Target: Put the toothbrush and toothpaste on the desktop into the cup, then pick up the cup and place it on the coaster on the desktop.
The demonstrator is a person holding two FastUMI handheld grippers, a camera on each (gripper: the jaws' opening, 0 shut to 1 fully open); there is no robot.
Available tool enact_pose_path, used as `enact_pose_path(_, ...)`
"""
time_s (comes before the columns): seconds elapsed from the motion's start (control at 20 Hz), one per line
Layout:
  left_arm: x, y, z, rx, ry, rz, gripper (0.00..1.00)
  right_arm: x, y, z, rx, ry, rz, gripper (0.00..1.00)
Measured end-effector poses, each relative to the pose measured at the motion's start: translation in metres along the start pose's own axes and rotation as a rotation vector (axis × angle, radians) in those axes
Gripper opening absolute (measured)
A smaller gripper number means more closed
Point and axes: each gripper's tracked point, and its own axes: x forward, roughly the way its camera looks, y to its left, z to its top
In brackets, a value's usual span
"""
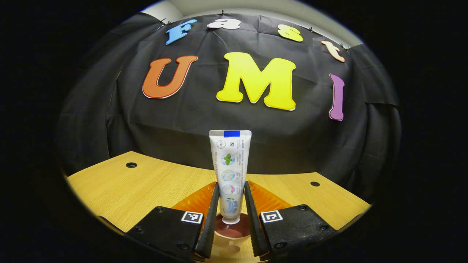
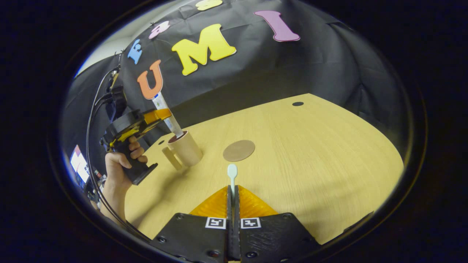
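Status: toothpaste entering cup, toothbrush gripped, cup off coaster.

Nearest you, your right gripper has its jaws closed almost fully on the thin pale-green plastic toothbrush, held above the light wooden desktop. Beyond it lies the round brown coaster, bare. Farther left stands the beige cylindrical handled cup, just beside the coaster, not on it. Your left gripper has its jaws parted about a tube's width, gripping the white upright toothpaste tube, cap end down at the cup's mouth. Remaining, judged: release toothpaste, insert toothbrush, move cup onto coaster.
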Motion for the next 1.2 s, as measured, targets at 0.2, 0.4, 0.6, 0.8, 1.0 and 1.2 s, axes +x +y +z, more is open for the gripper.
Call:
enact_pose_path(0.2,0.001,-0.001,-0.006,-0.009,0.017,-0.012,0.43,0.001,0.001,0.0,-0.006,0.0,-0.001,0.0)
enact_pose_path(0.4,-0.005,0.001,-0.004,0.014,0.019,-0.008,0.76,0.001,0.006,-0.002,-0.024,0.0,0.004,0.0)
enact_pose_path(0.6,-0.014,0.008,-0.005,0.004,0.027,0.013,0.98,0.001,0.016,0.001,-0.056,-0.013,0.019,0.0)
enact_pose_path(0.8,-0.031,0.027,0.004,-0.004,0.017,0.051,0.98,-0.001,0.036,0.024,-0.131,-0.066,0.046,0.0)
enact_pose_path(1.0,-0.059,0.048,0.019,0.0,-0.009,0.083,0.98,0.007,0.07,0.063,-0.258,-0.173,0.069,0.0)
enact_pose_path(1.2,-0.1,0.077,0.017,0.005,-0.022,0.127,0.98,0.023,0.125,0.104,-0.366,-0.286,0.157,0.0)
